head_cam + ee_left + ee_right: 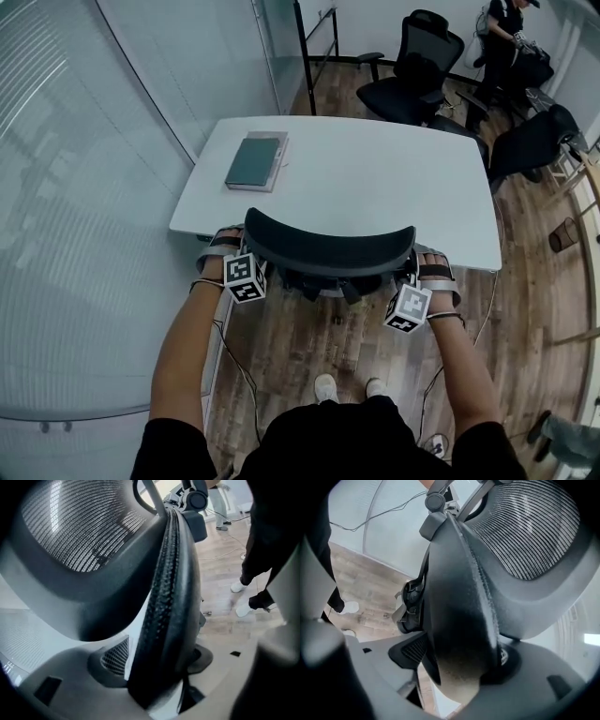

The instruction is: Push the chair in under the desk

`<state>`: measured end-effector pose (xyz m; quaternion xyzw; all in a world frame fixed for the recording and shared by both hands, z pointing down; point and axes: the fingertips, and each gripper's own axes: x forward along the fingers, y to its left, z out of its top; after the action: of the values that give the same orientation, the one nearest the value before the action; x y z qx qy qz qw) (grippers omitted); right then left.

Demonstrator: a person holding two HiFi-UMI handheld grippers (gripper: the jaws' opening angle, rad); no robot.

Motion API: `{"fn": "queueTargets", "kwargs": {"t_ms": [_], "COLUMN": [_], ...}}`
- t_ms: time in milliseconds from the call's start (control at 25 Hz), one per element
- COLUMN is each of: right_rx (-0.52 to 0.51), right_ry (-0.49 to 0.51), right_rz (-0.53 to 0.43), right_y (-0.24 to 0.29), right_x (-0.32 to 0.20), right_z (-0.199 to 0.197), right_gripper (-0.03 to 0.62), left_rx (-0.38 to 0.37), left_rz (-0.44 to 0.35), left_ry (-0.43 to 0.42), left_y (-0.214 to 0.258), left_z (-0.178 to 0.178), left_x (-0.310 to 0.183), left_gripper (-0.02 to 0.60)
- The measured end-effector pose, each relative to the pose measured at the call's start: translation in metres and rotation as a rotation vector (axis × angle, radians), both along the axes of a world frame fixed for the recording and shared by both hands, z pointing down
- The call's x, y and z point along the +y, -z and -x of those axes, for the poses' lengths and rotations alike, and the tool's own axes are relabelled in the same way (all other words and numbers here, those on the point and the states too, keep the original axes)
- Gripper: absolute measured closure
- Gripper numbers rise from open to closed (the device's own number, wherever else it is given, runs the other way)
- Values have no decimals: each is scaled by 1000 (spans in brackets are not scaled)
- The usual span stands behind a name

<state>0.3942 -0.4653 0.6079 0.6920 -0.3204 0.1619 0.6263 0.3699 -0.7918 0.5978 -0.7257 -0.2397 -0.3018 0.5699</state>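
The black mesh-backed chair [328,248] stands at the near edge of the white desk [375,178], with its seat partly under the top. My left gripper [249,246] is at the left end of the backrest rim [164,597]. The rim lies between its jaws, and a thin pale sliver shows between one pad [115,656] and the rim. My right gripper [412,261] is at the right end. There the rim [459,620] fills the space between both pads, which press on it.
A dark green notebook [255,161] lies on the desk's far left. A curved glass wall [84,187] runs along the left. Other black chairs [412,70] and a person [506,37] are beyond the desk. Cables [239,361] trail on the wooden floor.
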Motion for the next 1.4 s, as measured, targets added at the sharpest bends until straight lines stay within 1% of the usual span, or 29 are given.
{"fn": "queueTargets", "kwargs": {"t_ms": [200,400,520,600,680,760,840,880,920,960,1040,1120,1160,1240,1320,1400], "right_rx": [30,7,-7,-12,-24,-30,-21,-11,2,15,42,58,53,18,-47,-106], "right_ry": [-20,-17,-18,-18,-17,0,21,27,29,26,14,-10,-28,-80,-146,-209], "right_rz": [10,4,16,22,26,26,-12,-45,-81,-115,-171,-231,-279,-429,-622,-801], "right_y": [2,0,-3,-2,-5,-6,-1,4,9,16,31,47,53,67,79,89], "right_x": [-7,-9,-6,-7,-8,-8,-10,-8,-4,1,10,15,17,19,18,19], "right_z": [-5,-8,-7,-10,-10,-7,-2,2,7,13,26,41,50,70,89,103], "right_gripper": [244,223,220,204,195,191,170,158,157,152,146,143,143,143,144,174], "left_rx": [-6,7,14,14,0,5,45,78,122,171,250,290,308,354,407,441], "left_rz": [1,1,2,-10,-42,-89,-111,-105,-87,-52,66,200,265,384,473,562], "left_ry": [-18,-15,-20,-18,5,44,75,85,96,117,186,264,293,320,319,331], "left_y": [-1,1,-1,0,-2,-4,-3,-1,5,13,28,35,36,40,45,49], "left_z": [-10,-15,-15,-18,-19,-15,-8,-3,3,8,21,37,47,69,90,107], "left_x": [-9,-10,-9,-11,-14,-22,-36,-41,-45,-47,-52,-53,-49,-30,-5,18], "left_gripper": [276,276,276,276,278,247,245,229,225,224,224,224,225,235,305,362]}}
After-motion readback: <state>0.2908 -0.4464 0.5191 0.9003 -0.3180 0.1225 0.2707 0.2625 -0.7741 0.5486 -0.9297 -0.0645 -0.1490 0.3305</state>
